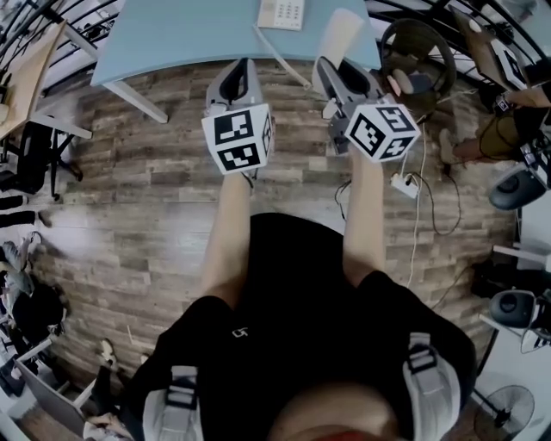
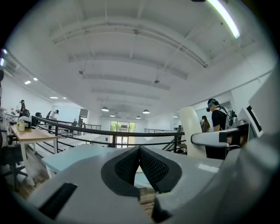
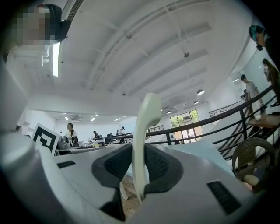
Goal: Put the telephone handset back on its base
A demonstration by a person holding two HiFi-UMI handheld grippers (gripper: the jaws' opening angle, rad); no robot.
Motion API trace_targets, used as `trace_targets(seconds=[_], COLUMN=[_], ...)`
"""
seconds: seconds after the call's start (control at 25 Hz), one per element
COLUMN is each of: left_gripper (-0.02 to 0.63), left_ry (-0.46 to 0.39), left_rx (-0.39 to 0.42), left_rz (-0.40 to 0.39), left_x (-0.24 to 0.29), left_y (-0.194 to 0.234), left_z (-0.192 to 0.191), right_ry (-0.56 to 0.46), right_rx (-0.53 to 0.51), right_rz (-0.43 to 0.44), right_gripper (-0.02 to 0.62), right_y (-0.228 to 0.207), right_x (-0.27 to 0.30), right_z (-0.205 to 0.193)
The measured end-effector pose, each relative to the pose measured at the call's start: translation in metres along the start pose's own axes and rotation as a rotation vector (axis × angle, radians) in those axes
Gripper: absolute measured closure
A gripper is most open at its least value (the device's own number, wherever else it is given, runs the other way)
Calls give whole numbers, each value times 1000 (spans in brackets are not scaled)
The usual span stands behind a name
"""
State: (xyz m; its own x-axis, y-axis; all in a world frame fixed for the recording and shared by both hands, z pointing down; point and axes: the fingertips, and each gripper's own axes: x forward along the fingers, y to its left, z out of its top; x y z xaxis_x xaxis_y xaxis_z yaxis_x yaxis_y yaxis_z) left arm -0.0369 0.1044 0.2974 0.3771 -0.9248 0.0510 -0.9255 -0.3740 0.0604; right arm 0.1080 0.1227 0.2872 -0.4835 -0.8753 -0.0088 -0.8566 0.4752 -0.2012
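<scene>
My right gripper [image 1: 343, 62] is shut on the white telephone handset [image 1: 341, 33], which stands upright out of its jaws. In the right gripper view the handset [image 3: 142, 140] is pinched between the black pads [image 3: 159, 164]. The white telephone base [image 1: 281, 13] lies on the light blue table [image 1: 189, 34], ahead and left of the handset, with its cord [image 1: 282, 59] trailing off the table edge. My left gripper [image 1: 240, 69] hovers beside the right one near the table's edge, shut with nothing in it [image 2: 139, 153]. The left gripper view catches the handset [image 2: 191, 131] at its right.
A wood-plank floor [image 1: 129, 172] lies below. A round wicker chair [image 1: 419, 52] stands right of the table, with a power strip [image 1: 403, 183] and cables on the floor near it. A black railing [image 2: 65, 127] runs behind the table. A wooden desk [image 1: 26, 69] is at far left.
</scene>
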Motion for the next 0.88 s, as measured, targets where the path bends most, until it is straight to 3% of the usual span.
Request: trace_targets(seconds=[0.28,0.48,0.88], left_gripper=[607,607,607], left_ry=[-16,8,101], left_rx=[4,6,1], left_rz=[17,30,2], left_x=[14,38,161], left_y=[-3,12,52], left_z=[7,-6,-46], right_ry=[-14,9,70], right_rx=[13,42,120], right_rz=[31,24,-8], right_gripper=[513,514,514], right_y=[-14,-33,-111], right_x=[5,27,129], right_z=[8,-9,-45])
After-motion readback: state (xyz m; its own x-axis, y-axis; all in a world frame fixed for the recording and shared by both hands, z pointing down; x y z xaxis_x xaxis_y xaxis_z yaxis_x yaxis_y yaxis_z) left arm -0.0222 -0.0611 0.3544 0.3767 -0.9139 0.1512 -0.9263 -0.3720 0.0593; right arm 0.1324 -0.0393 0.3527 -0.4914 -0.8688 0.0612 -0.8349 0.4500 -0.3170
